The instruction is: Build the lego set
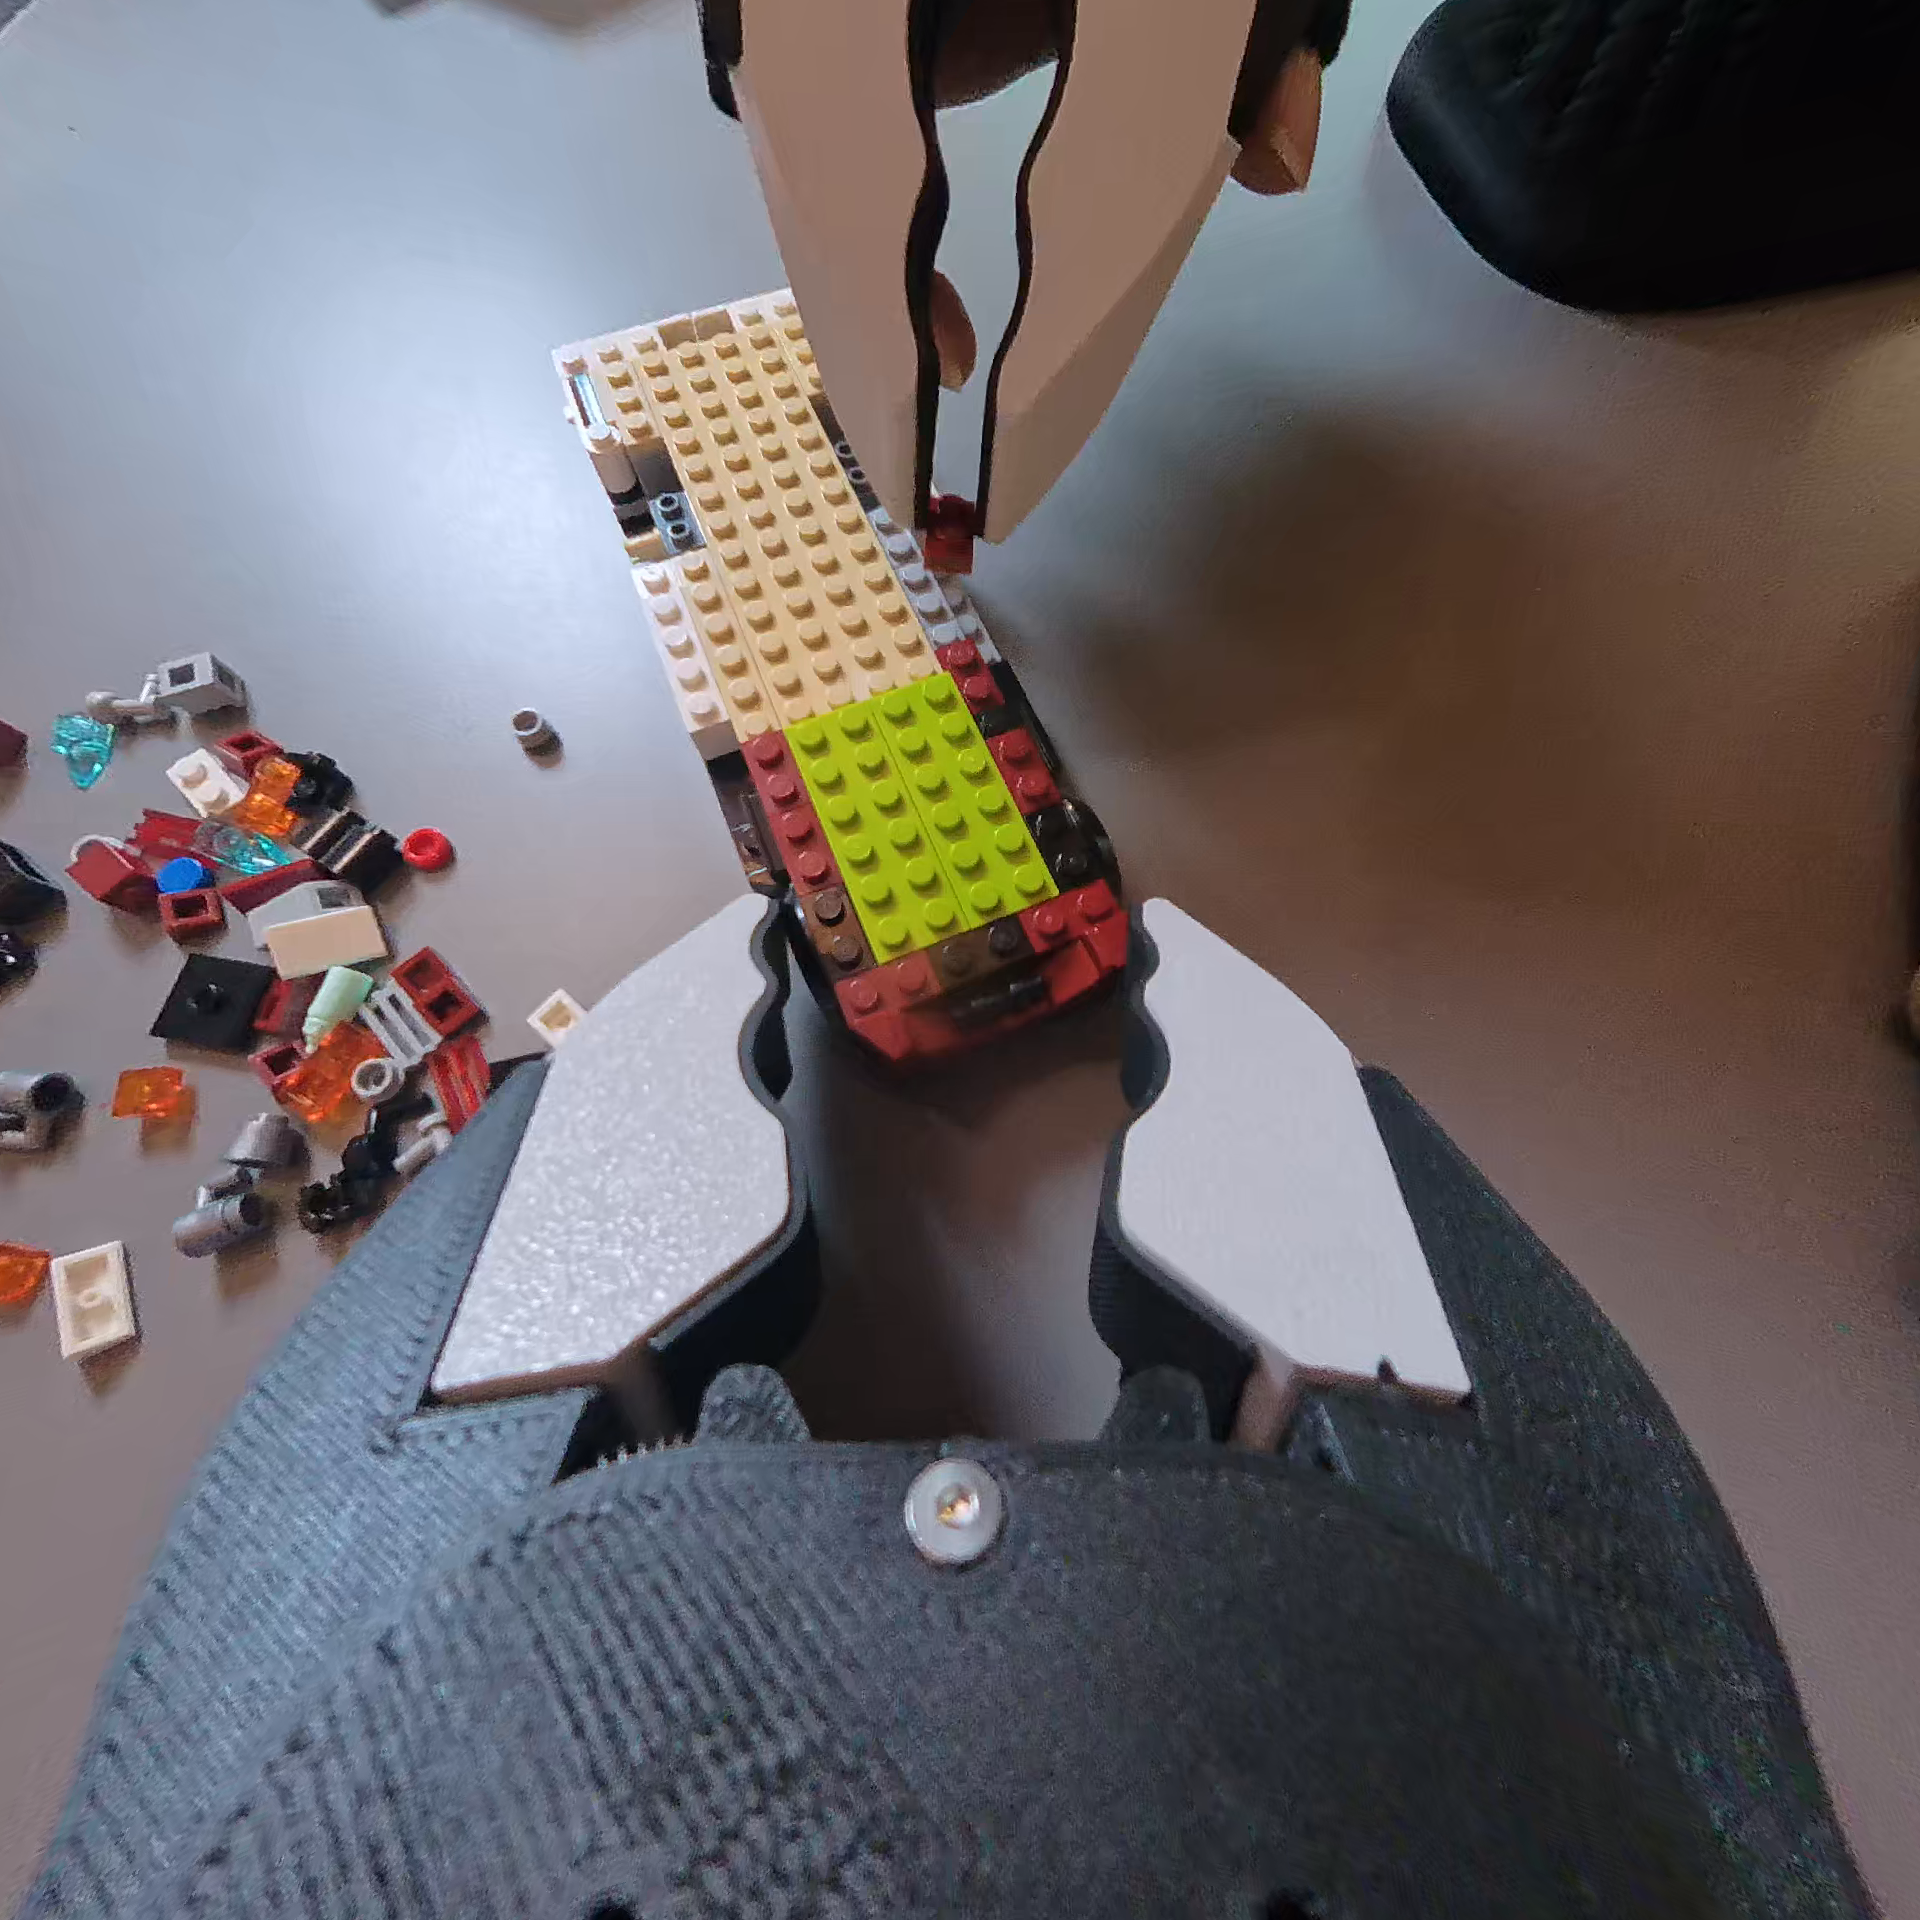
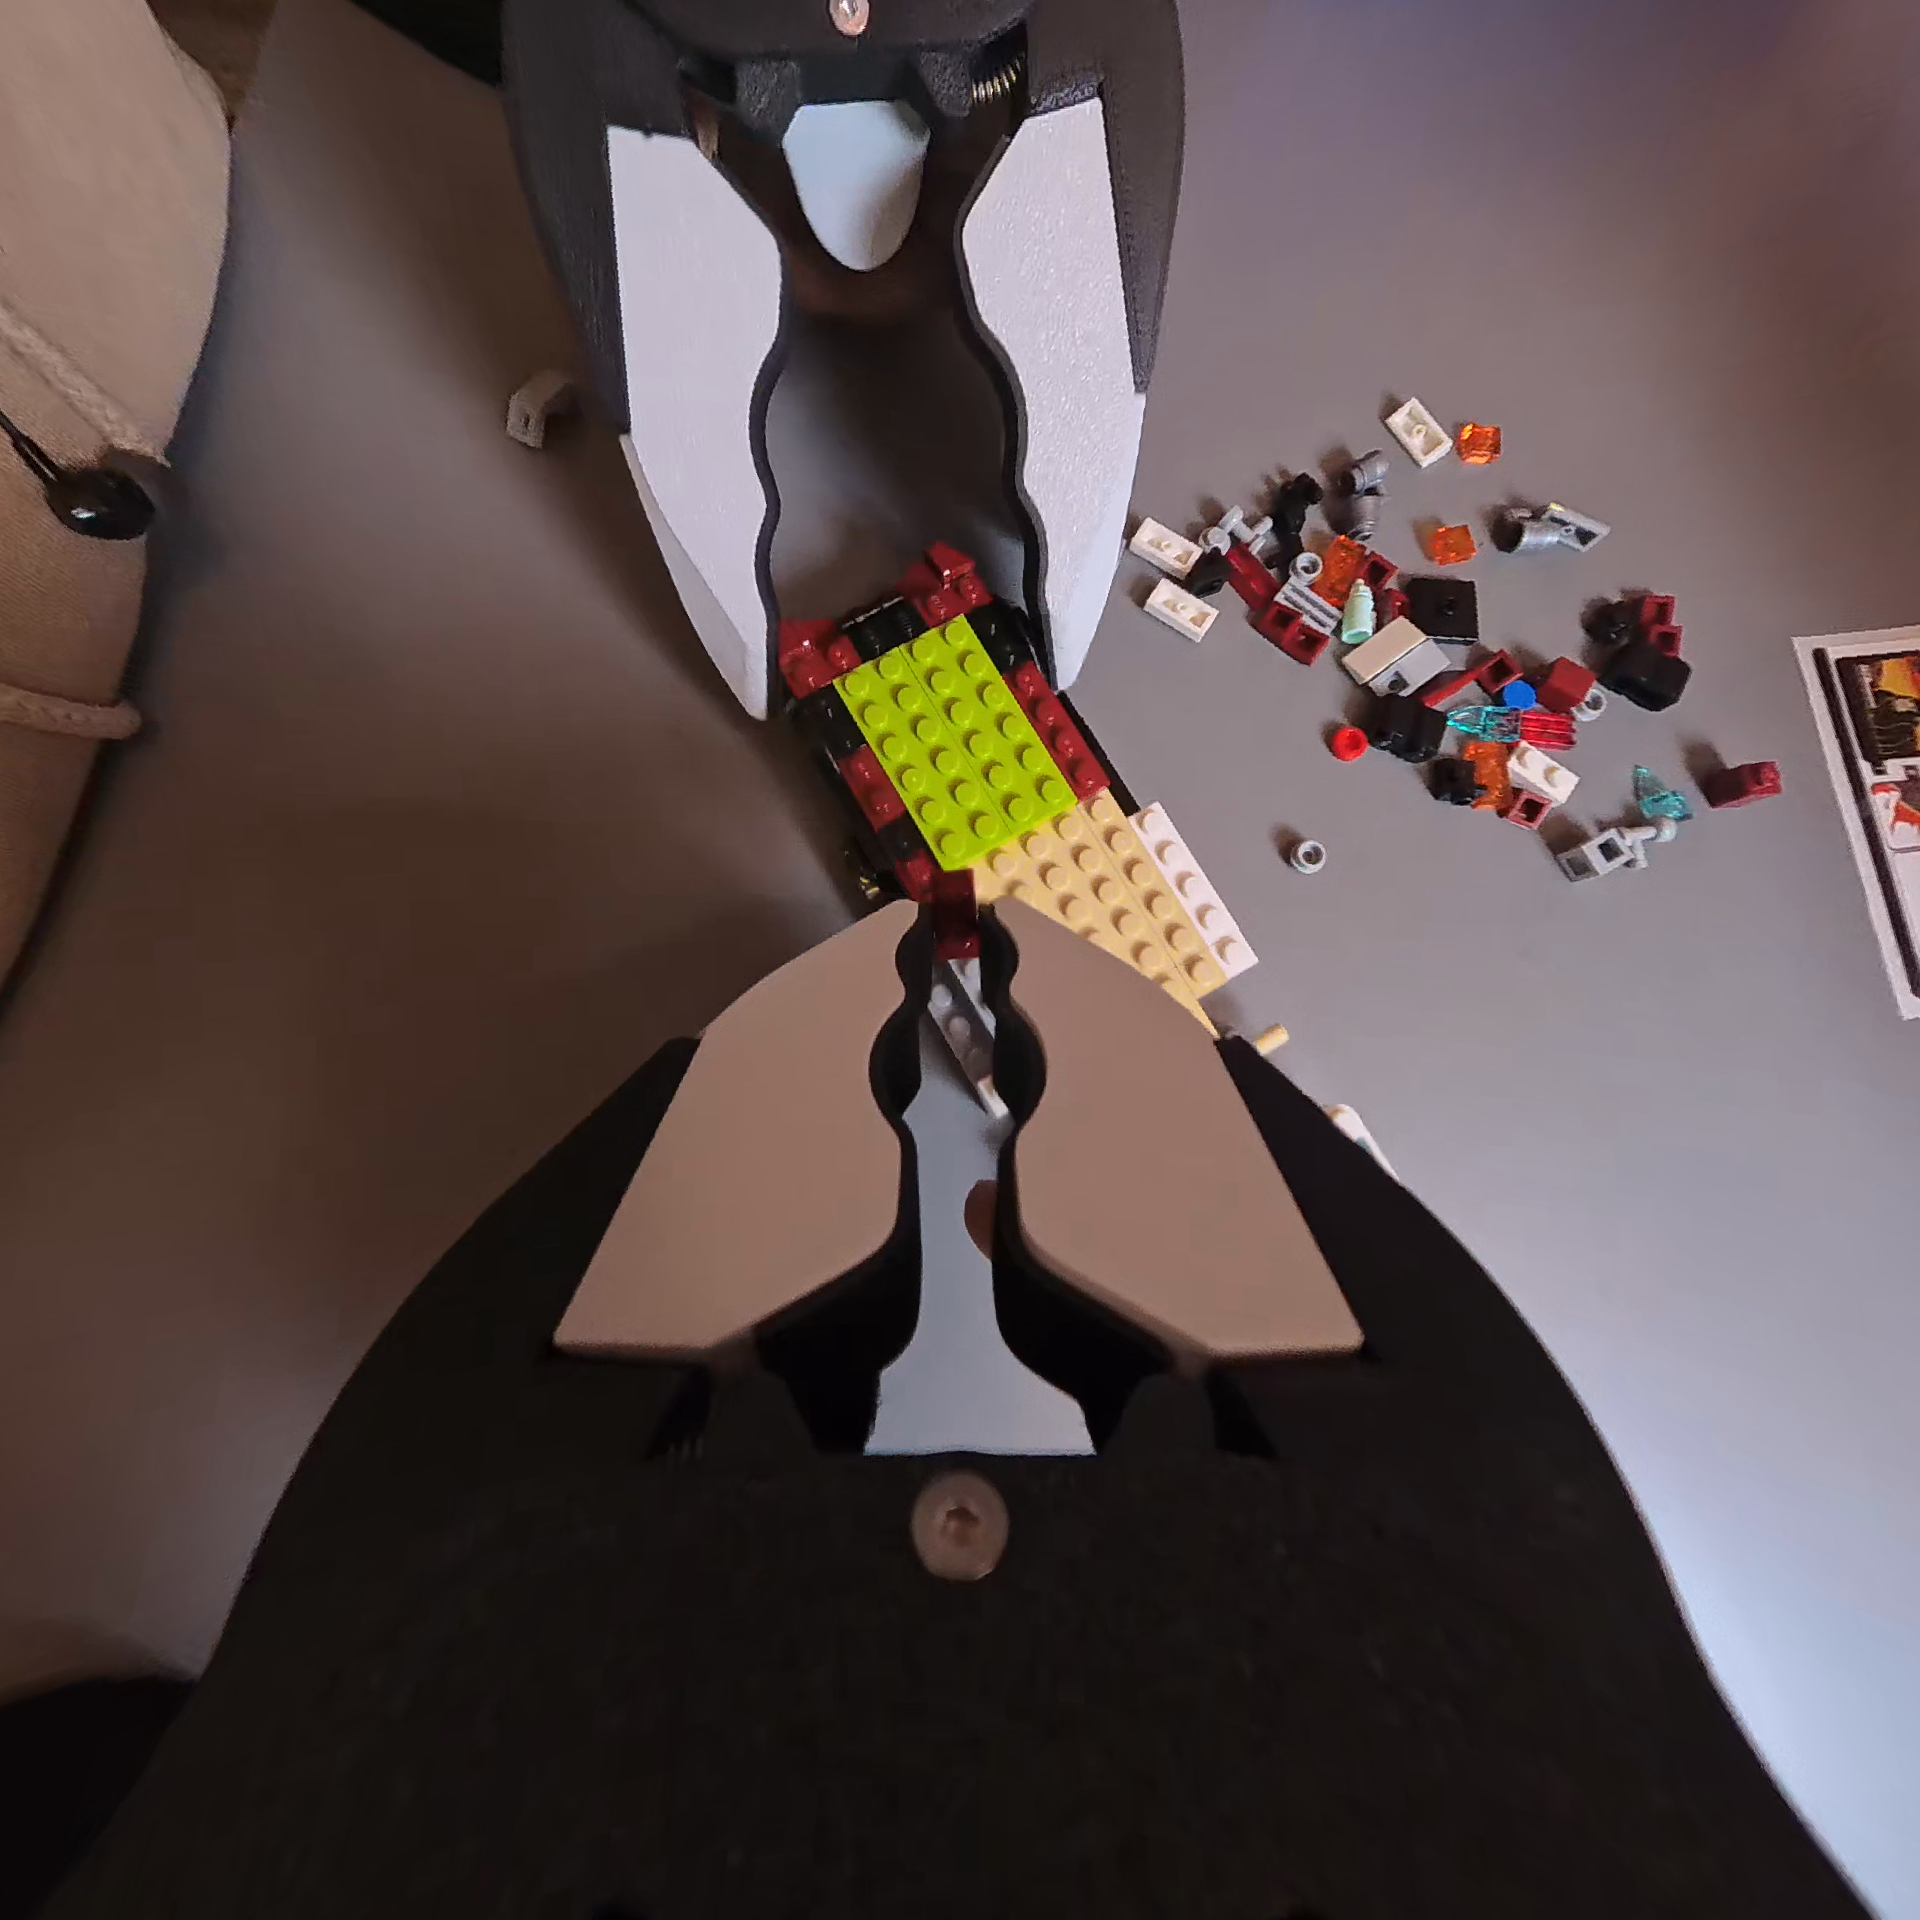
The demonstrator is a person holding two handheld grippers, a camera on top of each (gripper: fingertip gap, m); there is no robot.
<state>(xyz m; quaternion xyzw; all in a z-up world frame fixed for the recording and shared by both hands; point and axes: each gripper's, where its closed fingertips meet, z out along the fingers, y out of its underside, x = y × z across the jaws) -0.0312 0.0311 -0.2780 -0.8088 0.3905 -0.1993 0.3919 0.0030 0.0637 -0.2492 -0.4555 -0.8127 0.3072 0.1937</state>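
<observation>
Left wrist view looks along a long brick model lying on the grey bench, its deck tan at the far end, lime green in the middle, dark red and black at the near nose. The far end is cut off behind the right gripper, and the model's underside is hidden in both views. The left gripper stands spread wide around the dark red nose; the black pad edges sit just beside the model's flanks, and whether they press on it cannot be told. The right gripper comes down from above, its fingers drawn nearly together and pinching a small dark red brick at the model's right edge, beside a grey strip of studs. In the right wrist view that brick sits clamped between the black wavy pads, over the seam where red border meets tan plates; the tan deck below is partly covered by the fingers. A fingertip of the holding hand shows between the right gripper's fingers. Loose bricks lie scattered well apart on the bench, many too small to name. A printed sheet is cut off by the frame edge.
</observation>
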